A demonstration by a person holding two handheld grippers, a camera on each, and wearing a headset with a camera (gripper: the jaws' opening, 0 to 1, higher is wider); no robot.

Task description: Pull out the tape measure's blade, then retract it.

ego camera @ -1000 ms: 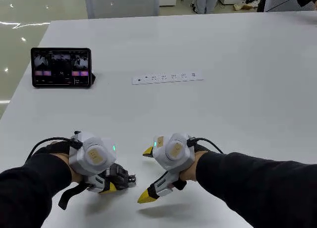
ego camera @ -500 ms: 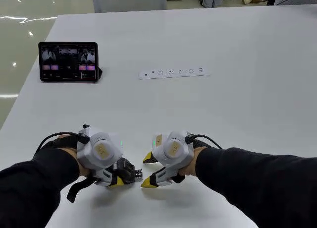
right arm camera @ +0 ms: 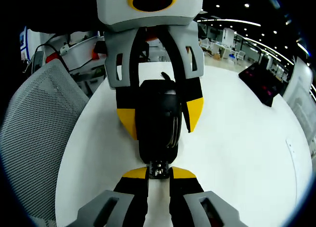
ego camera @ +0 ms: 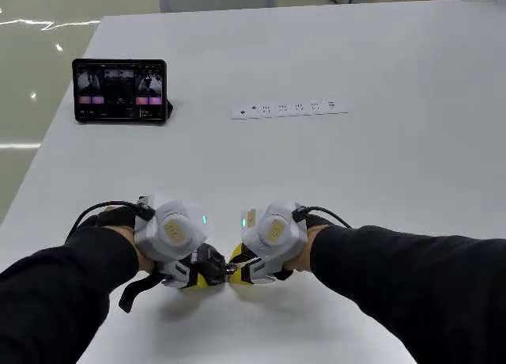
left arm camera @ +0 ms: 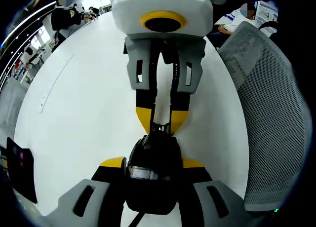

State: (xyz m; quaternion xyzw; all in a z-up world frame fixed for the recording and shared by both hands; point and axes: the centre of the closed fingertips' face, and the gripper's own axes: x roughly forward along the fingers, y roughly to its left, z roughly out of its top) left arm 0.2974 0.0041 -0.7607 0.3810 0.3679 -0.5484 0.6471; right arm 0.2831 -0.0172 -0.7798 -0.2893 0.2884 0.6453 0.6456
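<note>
**Inspector:** Where is the tape measure (left arm camera: 150, 180), and what secures it?

**Technician:** Its black case sits between the two yellow-tipped jaws of the left gripper (left arm camera: 153, 163). The jaws are clamped against its flanks. In the head view the case is low over the near part of the white table (ego camera: 395, 142), directly in front of the person and between the two grippers. The pictures do not show whether the case touches the table top.

**Inspector:** What is the condition of the right gripper (right arm camera: 159, 174)?

**Technician:** Its jaws are drawn together to a narrow gap and pinch the end hook (right arm camera: 159, 168) of the blade. The hook lies right against the mouth of the case. The two grippers face each other tip to tip, and the right gripper's tips are just beside the front of the case.

**Inspector:** How are the grippers held?

**Technician:** The person holds one in each hand, and dark sleeves (ego camera: 411, 277) reach in from both lower corners of the head view. A black cable (ego camera: 95, 212) loops back from the left gripper over the sleeve.

**Inspector:** What else is on or near the table?

**Technician:** A tablet (ego camera: 120, 89) stands propped at the far left with its screen lit. A white power strip (ego camera: 288, 108) lies flat to the right of it, near the middle of the table. Both are well apart from the grippers. A grey mesh chair back (left arm camera: 266, 113) stands just beside the table edge in both gripper views.
</note>
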